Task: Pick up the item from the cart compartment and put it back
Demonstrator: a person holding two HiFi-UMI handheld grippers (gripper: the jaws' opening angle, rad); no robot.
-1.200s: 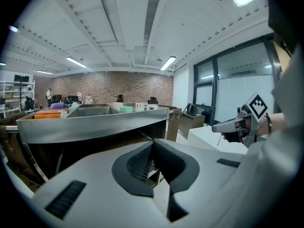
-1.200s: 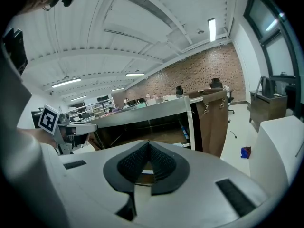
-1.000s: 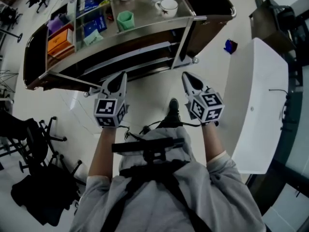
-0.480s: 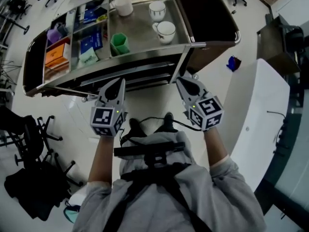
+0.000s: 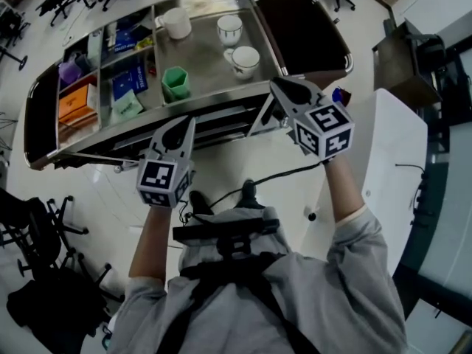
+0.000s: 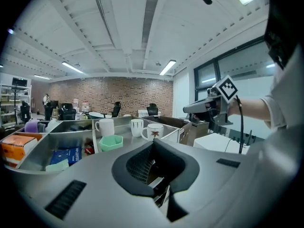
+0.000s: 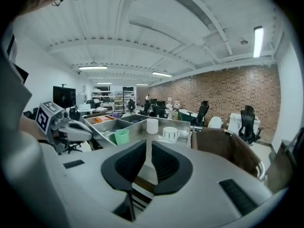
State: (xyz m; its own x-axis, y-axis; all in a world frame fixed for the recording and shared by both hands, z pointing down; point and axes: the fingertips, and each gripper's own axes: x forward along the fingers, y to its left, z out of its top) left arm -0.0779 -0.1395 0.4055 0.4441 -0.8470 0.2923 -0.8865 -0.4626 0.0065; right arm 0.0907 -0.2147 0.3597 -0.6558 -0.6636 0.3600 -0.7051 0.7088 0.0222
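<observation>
Cart: long stainless-steel cart point(image 5: 203, 50) with dark end panels, standing across the top of the head view; the top is split into a big tray and smaller side compartments.
Table: white rounded table point(image 5: 391, 146) to the cart's right, apart from it.
Person: grey-shirted person point(image 5: 258, 301) facing the cart, both arms stretched forward.
Right gripper: right gripper point(image 7: 147, 148) held over the cart's right front corner. Its jaws have just been opening and now show a thin slit with nothing in it.
Left gripper: left gripper point(image 6: 153, 143) short of the cart's front edge, tips pressed together, empty.
Side compartments: orange rectangular box point(image 5: 76, 103) at far left, purple cup point(image 5: 68, 71) behind it, blue flat boxes point(image 5: 125, 85) one bay along.
Tray: green faceted cup point(image 5: 175, 83) at the left front; three white mugs point(image 5: 229, 29) behind and to its right.
Task item: cannot tell which one it is. Every loose thing sits in the cart; neither tong touches any.
</observation>
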